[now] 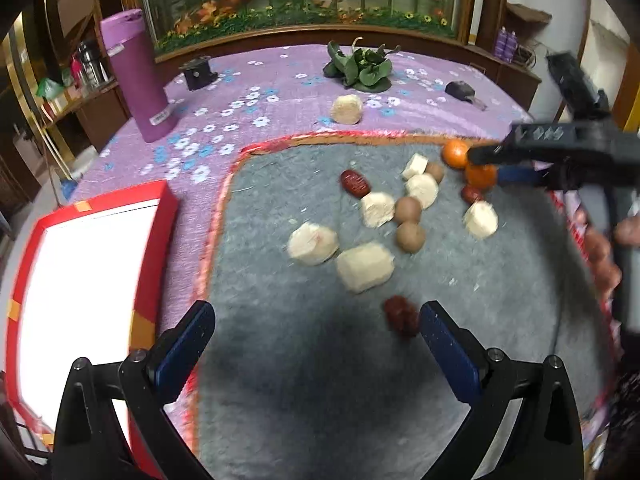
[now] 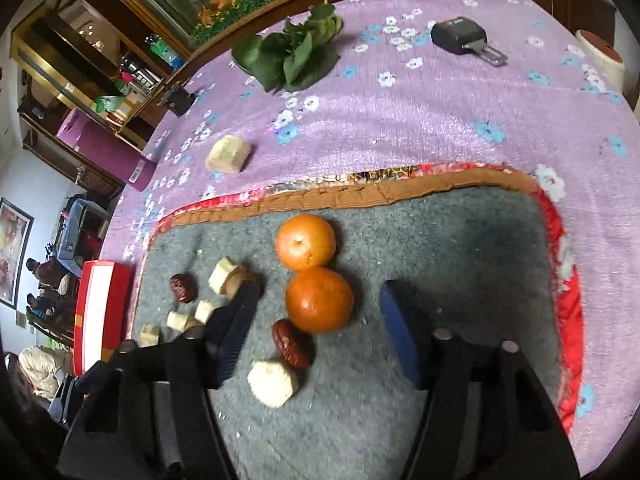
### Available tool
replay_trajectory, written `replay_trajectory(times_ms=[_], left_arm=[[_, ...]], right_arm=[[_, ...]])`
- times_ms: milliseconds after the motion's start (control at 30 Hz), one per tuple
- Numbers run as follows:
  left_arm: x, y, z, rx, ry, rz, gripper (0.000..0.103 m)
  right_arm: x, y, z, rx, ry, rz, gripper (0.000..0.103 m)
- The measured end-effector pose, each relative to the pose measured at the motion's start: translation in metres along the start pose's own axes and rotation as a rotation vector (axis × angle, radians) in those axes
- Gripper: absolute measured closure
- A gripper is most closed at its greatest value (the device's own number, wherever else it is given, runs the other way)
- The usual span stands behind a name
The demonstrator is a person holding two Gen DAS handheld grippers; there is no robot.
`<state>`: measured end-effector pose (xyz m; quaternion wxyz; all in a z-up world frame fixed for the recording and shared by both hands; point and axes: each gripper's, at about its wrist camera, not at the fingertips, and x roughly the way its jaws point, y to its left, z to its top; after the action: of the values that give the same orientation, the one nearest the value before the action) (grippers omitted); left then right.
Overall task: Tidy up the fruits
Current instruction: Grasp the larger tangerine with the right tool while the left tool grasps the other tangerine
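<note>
Fruit lies scattered on a grey mat [image 1: 280,380]: pale peeled chunks [image 1: 364,266], brown round longans [image 1: 410,237], red dates [image 1: 355,183] and two oranges. My left gripper [image 1: 316,320] hangs open low over the mat, with one red date [image 1: 401,315] just inside its right finger. A red box [image 1: 152,248] with a white inside sits to the left. My right gripper [image 2: 320,304] is open around the nearer orange [image 2: 320,300], with gaps on both sides. The second orange [image 2: 306,242] touches it behind. A date [image 2: 292,344] and a pale chunk [image 2: 274,378] lie in front.
The mat lies on a purple flowered cloth [image 1: 280,80]. On the cloth are one stray pale chunk [image 1: 347,109], a tall purple cylinder [image 1: 136,76], green leaves [image 1: 360,66], a black key fob [image 1: 460,90] and a small black object [image 1: 198,74]. A hand [image 1: 628,232] shows at the right edge.
</note>
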<state>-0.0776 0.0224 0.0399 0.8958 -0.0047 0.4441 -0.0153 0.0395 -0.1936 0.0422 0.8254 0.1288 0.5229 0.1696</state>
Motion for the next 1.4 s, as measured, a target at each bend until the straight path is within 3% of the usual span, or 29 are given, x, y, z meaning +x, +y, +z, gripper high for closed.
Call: replay_trajectory(times_ms=[100, 333, 400, 433, 500, 667, 733, 900, 1033, 1133, 1167, 1267, 1333, 1400], left_arm=[[0.006, -0.006, 0.006, -0.014, 0.009, -0.008, 0.003], [0.030, -0.022, 0.009, 0.002, 0.048, 0.019, 0.011], [0.034, -0.024, 0.012, -0.012, 0.061, 0.026, 0.012], [0.033, -0.025, 0.015, -0.026, 0.065, 0.033, 0.015], [0.026, -0.029, 0.027, -0.026, 0.038, 0.027, 0.017], [0.018, -0.073, 0.080, 0.141, -0.044, 0.048, 0.015], [0.028, -0.095, 0.098, 0.205, -0.067, 0.061, 0.015], [0.067, -0.137, 0.115, 0.344, -0.033, 0.077, 0.015], [0.093, -0.150, 0.119, 0.382, 0.027, 0.074, 0.018], [0.105, -0.153, 0.118, 0.380, 0.065, 0.028, 0.027], [0.110, -0.153, 0.117, 0.371, 0.083, 0.006, 0.041], [0.115, -0.148, 0.116, 0.318, 0.082, -0.088, 0.065], [0.114, -0.145, 0.117, 0.292, 0.086, -0.120, 0.070], [0.110, -0.145, 0.115, 0.295, 0.068, -0.093, 0.070]], right_arm=[[0.001, 0.003, -0.003, -0.042, -0.030, -0.039, 0.055], [0.002, 0.014, -0.013, -0.218, -0.068, -0.142, 0.067], [-0.002, 0.003, -0.010, -0.192, -0.050, -0.085, 0.067], [-0.007, -0.010, -0.006, -0.127, -0.040, -0.012, 0.067], [-0.015, -0.028, 0.000, -0.047, -0.053, 0.054, 0.067], [-0.032, -0.065, 0.006, 0.127, -0.092, 0.220, 0.067], [-0.038, -0.072, 0.007, 0.163, -0.114, 0.252, 0.067], [-0.044, -0.081, 0.009, 0.260, -0.154, 0.277, 0.067], [-0.052, -0.088, 0.012, 0.309, -0.194, 0.285, 0.067], [-0.056, -0.091, 0.012, 0.322, -0.211, 0.285, 0.067], [-0.055, -0.093, 0.012, 0.324, -0.213, 0.285, 0.067], [-0.053, -0.092, 0.014, 0.324, -0.214, 0.274, 0.067], [-0.052, -0.089, 0.015, 0.305, -0.217, 0.266, 0.067], [-0.052, -0.087, 0.014, 0.289, -0.223, 0.258, 0.067]])
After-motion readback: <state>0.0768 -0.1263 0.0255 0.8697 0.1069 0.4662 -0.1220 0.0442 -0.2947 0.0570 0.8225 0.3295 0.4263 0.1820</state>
